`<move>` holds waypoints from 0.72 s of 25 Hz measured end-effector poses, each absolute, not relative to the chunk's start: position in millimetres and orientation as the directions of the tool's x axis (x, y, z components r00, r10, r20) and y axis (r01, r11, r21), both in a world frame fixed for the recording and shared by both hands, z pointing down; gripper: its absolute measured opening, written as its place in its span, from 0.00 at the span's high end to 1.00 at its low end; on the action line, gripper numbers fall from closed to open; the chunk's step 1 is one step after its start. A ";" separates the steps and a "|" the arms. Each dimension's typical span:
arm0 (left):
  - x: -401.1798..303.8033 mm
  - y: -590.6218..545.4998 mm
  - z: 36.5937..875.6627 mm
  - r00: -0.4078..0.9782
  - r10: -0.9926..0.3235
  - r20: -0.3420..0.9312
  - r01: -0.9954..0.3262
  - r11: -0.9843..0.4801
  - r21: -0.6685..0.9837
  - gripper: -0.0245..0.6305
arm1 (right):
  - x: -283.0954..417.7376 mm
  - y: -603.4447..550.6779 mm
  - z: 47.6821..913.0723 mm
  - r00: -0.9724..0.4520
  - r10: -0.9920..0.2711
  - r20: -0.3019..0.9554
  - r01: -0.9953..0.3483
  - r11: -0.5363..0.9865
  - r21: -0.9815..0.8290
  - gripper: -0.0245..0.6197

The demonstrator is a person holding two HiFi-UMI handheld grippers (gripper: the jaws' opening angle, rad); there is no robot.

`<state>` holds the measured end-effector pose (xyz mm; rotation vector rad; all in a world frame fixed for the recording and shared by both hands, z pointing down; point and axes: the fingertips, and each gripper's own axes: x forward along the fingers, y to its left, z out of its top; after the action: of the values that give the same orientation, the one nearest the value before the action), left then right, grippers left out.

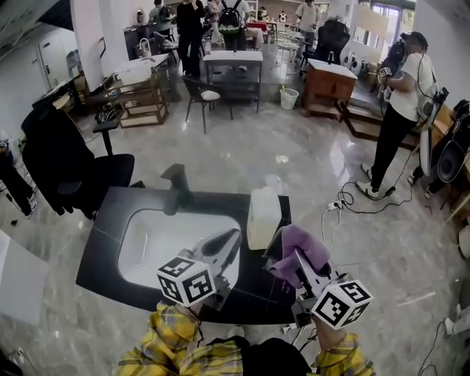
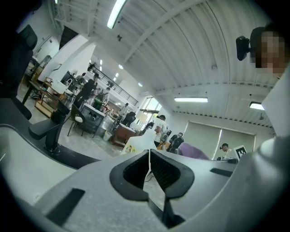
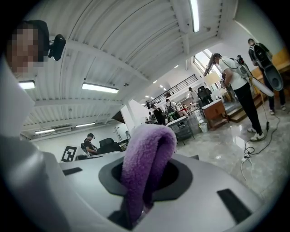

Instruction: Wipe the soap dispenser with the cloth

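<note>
head view: black counter [image 1: 117, 209] bears soap dispenser [image 1: 263, 218]; glossy floor [image 1: 242, 139], perhaps marble

In the head view, the purple cloth [image 1: 301, 248] drapes over the tips of the right gripper [image 1: 297, 257] and overlaps the lower right edge of the soap dispenser [image 1: 262, 217]. The left gripper [image 1: 234, 236] blocks part of the white sink [image 1: 147, 233]. The bottom edge cuts off the yellow plaid sleeves [image 1: 165, 345]. From the left gripper view, only the dispenser's top (a pale wedge) and a hump of cloth show above the jaws. In the right gripper view the cloth's lower end runs out of sight between the jaws. Distant people [image 1: 192, 22] are too small to make out.
</note>
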<state>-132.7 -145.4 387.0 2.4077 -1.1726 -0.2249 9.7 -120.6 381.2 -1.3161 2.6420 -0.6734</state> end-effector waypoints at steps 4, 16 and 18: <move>-138.6 -169.2 389.2 0.636 -0.771 0.033 -0.693 -0.553 0.462 0.94 | 2.2 -143.8 377.7 -0.603 -0.794 0.085 -0.746 0.522 -0.414 0.85; -121.1 -214.7 369.5 0.576 -0.818 0.003 -0.740 -0.519 0.427 0.94 | 11.3 -197.4 353.1 -0.646 -0.762 0.041 -0.704 0.576 -0.415 0.85; -117.7 -220.4 365.4 0.561 -0.828 -0.004 -0.753 -0.512 0.413 0.94 | 13.6 -204.2 349.9 -0.656 -0.754 0.033 -0.697 0.588 -0.410 0.85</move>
<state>-117.7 -220.4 365.4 2.4326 -1.2895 -0.2840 13.6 -204.2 349.9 -1.2273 2.6691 -0.5941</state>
